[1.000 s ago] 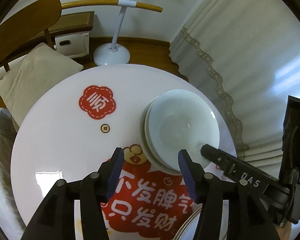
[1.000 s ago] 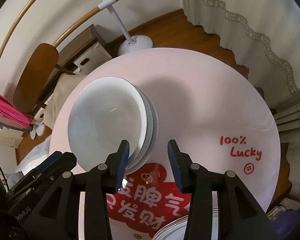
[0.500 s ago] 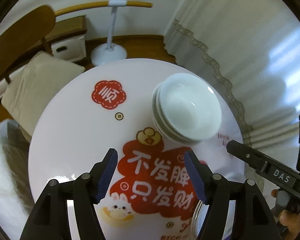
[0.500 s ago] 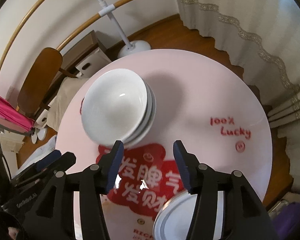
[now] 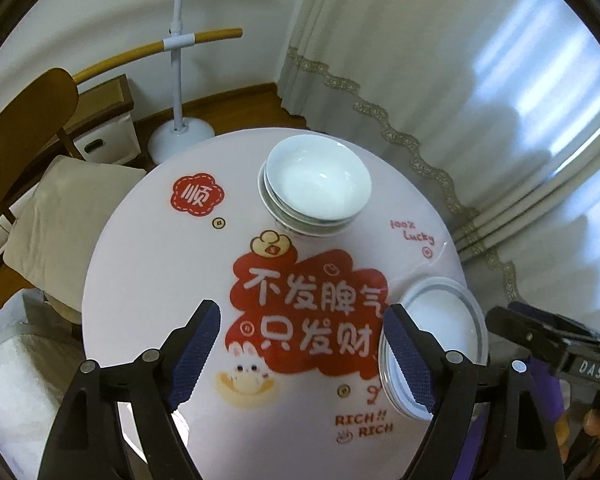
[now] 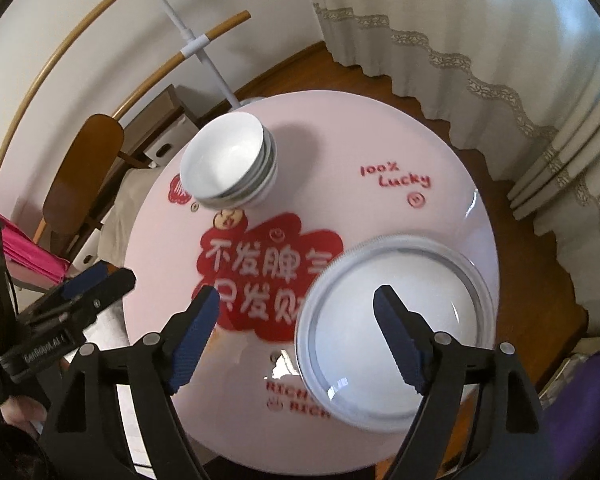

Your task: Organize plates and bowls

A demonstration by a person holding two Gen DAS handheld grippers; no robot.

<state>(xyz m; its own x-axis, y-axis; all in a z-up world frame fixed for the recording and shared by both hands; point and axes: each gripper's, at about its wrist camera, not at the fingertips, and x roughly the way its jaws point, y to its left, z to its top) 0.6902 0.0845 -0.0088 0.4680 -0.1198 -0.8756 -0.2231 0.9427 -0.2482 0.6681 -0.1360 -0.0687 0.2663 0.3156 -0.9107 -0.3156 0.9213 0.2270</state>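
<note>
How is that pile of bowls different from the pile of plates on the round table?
The stack of bowls is deep and steep-sided; the stack of plates is shallow and wider. The bowls are plain white, while the plates have a grey ring near the rim. The bowls sit at the table's far side, the plates at its near edge. Both are white stacks.

Both wrist cameras look steeply down from above the round table (image 5: 148, 264), each past its own two fingers. The left view sits over the table's near edge, facing the stacked bowls (image 5: 316, 184) on the far side. The right view hangs nearer the stacked plates (image 6: 396, 320). Both share the table (image 6: 380, 140), the bowls (image 6: 228, 164), the plates (image 5: 440, 316) and the curtain (image 5: 420, 60) beyond the table.
</note>
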